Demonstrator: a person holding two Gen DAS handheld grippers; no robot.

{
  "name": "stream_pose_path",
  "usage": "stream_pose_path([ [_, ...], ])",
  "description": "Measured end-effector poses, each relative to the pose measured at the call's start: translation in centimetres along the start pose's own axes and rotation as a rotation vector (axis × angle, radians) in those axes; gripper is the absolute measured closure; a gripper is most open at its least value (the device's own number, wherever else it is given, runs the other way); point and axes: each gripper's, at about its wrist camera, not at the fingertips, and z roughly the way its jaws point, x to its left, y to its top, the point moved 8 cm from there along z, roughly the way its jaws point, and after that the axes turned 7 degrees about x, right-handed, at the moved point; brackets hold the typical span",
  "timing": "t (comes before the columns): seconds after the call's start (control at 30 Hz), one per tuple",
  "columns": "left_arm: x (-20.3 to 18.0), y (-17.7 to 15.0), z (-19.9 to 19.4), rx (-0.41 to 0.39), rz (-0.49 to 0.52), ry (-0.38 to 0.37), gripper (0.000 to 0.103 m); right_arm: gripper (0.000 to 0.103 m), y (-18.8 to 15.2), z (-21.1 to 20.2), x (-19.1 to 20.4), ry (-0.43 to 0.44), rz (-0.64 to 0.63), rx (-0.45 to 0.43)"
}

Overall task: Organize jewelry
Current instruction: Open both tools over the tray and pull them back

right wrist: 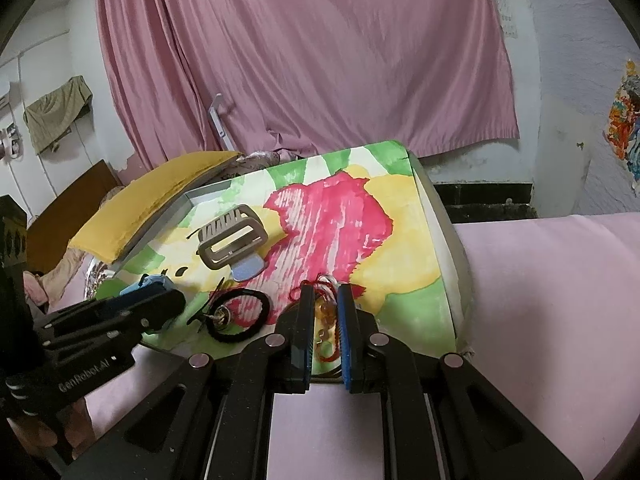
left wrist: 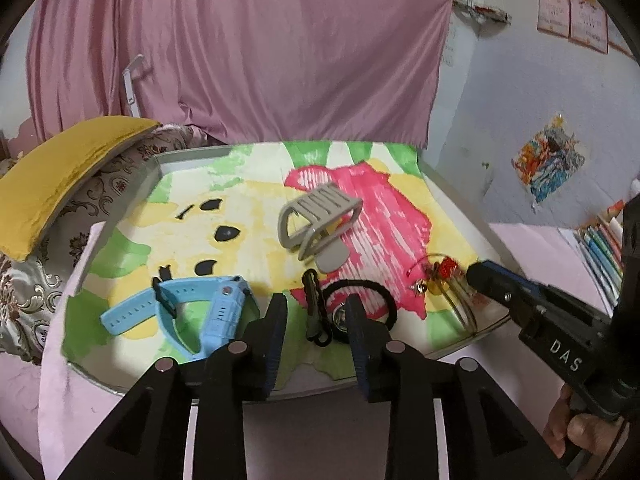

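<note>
On a tray (left wrist: 188, 157) lined with a painted paper lie a grey hair claw (left wrist: 316, 222), a light blue watch (left wrist: 192, 312), a black hair tie (left wrist: 370, 300) with a small black clip (left wrist: 314, 312), and red-thread jewelry with amber beads (left wrist: 440, 276). My left gripper (left wrist: 316, 308) is open, its jaws either side of the clip and hair tie. In the right wrist view my right gripper (right wrist: 325, 300) is open narrowly around the red-thread jewelry (right wrist: 326, 312); the hair claw (right wrist: 232, 236) and hair tie (right wrist: 240, 316) lie to its left.
A yellow cushion (left wrist: 60, 176) on a patterned pillow borders the tray's left side. Pink sheet (right wrist: 552, 300) lies under and to the right. A pink curtain (left wrist: 240, 48) hangs behind. Books (left wrist: 600, 248) lie at far right.
</note>
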Motion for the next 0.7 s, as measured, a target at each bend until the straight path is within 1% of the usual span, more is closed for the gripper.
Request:
stream_pose_path([
  [0.13,0.4,0.3,-1.2,-0.039,-0.014,0.013,0.074,0.093,0.1,-1.1,0.2,-0.001,-0.009,-0.033],
  [0.2,0.6,0.3,-1.8,-0.061,-0.021,0.019,0.071,0.092,0.2,-1.7,0.1,-0.004,-0.014,-0.047],
  [0.23,0.7,0.4,-2.2,-0.073,-0.025,0.022,0.066,0.089,0.2,-2.1,0.2,-0.006,-0.018,-0.058],
  [0.33,0.9,0.5,-3.1,-0.110,-0.036,0.025,0.054,0.071,0.4,-3.0,0.3,-0.009,-0.026,-0.086],
  [0.37,1.0,0.6,-3.4,-0.120,-0.040,0.026,0.053,0.069,0.4,-3.3,0.4,-0.010,-0.029,-0.095],
  [0.43,1.1,0.8,-4.0,-0.145,-0.046,0.029,0.052,0.069,0.5,-3.8,0.4,-0.012,-0.032,-0.106],
  [0.5,1.3,0.8,-4.6,-0.163,-0.045,0.036,0.049,0.068,0.5,-4.1,0.4,-0.011,-0.032,-0.113],
  [0.53,1.3,0.8,-4.9,-0.176,-0.046,0.040,0.044,0.066,0.6,-4.5,0.4,-0.012,-0.033,-0.121],
  [0.57,1.4,0.7,-5.2,-0.185,-0.048,0.040,0.039,0.061,0.5,-4.7,0.4,-0.014,-0.034,-0.128],
  [0.7,2.2,0.2,-6.5,-0.232,-0.059,0.035,0.029,0.050,0.4,-6.1,0.6,-0.017,-0.045,-0.168],
])
